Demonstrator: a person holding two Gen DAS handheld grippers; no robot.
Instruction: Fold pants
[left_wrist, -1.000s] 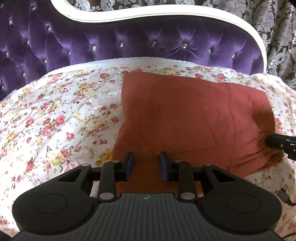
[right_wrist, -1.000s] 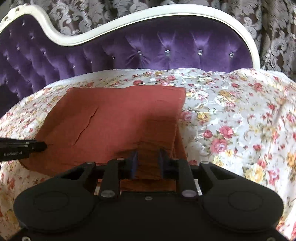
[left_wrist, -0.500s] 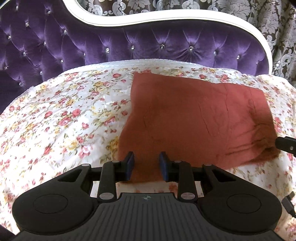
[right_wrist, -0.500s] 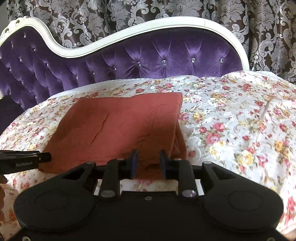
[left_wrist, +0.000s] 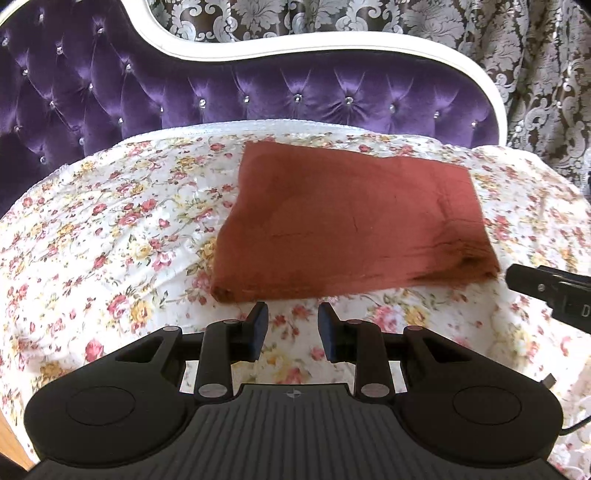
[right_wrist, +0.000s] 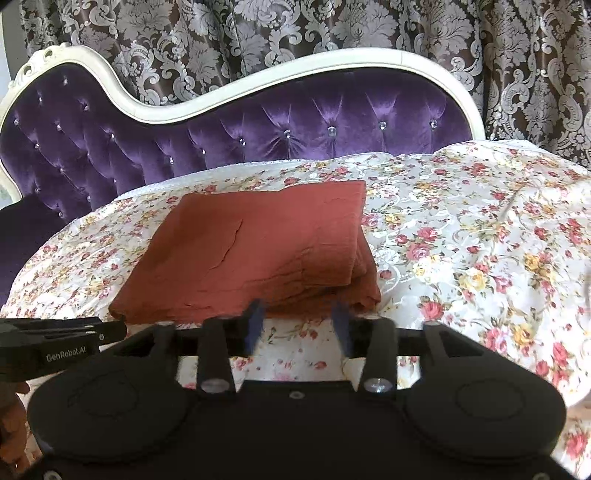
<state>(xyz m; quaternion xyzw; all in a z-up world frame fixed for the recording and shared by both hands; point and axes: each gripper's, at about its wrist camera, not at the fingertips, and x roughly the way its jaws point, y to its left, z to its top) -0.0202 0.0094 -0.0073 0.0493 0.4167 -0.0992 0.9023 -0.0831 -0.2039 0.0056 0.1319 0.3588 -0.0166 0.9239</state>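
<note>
The rust-red pants lie folded into a flat rectangle on the floral bed cover. They also show in the right wrist view, with stacked layers at the right edge. My left gripper is open and empty, just short of the pants' near left corner. My right gripper is open and empty, just short of the near right edge. The right gripper's tip shows in the left wrist view. The left gripper's tip shows in the right wrist view.
A purple tufted headboard with a white frame rises behind the bed. Patterned curtains hang behind it. The floral cover spreads wide to both sides of the pants.
Both grippers have drawn back off the pants toward the near edge of the bed. The right gripper's fingers have opened wider. The pants stay folded in place.
</note>
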